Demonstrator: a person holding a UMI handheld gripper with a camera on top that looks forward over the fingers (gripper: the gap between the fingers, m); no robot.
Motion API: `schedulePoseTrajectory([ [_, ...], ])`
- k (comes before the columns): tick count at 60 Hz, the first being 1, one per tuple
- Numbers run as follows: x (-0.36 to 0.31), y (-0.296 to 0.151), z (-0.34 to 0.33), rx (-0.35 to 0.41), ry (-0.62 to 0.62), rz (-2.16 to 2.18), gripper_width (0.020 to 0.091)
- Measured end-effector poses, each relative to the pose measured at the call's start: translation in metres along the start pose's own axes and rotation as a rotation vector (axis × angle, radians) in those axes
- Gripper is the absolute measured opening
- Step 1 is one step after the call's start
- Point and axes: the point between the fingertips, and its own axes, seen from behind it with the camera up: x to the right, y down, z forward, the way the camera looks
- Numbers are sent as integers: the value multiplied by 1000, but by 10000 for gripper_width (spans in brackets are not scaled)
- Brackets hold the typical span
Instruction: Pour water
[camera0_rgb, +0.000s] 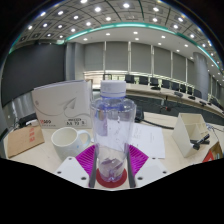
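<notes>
The clear water bottle (112, 130) is held upright, its long axis vertical, clamped between both fingers of the gripper (111, 168), while the white mug (69, 141) is seen standing on the table just to its left.

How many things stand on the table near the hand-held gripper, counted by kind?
Bottle, clear plastic, between the fingers of the hand-held gripper: 1
Mug, white: 1
Box, white: 1
Total: 3
</notes>
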Motion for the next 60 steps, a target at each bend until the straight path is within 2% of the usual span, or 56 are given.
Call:
schedulePoseTrajectory([
  [5,0,4,-1,-17,16,-15,547],
  [10,-1,16,-3,-78,19,9,845],
  [11,-2,17,-5,-87,22,21,874],
  [12,-2,18,-7,-97,26,32,845],
  [14,-1,18,-12,-115,41,56,833],
  [17,1,17,-24,-134,66,81,866],
  [27,-20,4,-88,-198,175,92,858],
  [37,-70,-7,-177,-258,263,74,860],
  [49,-145,-4,-262,-274,289,81,856],
  [60,-180,-1,-304,-269,315,86,858],
])
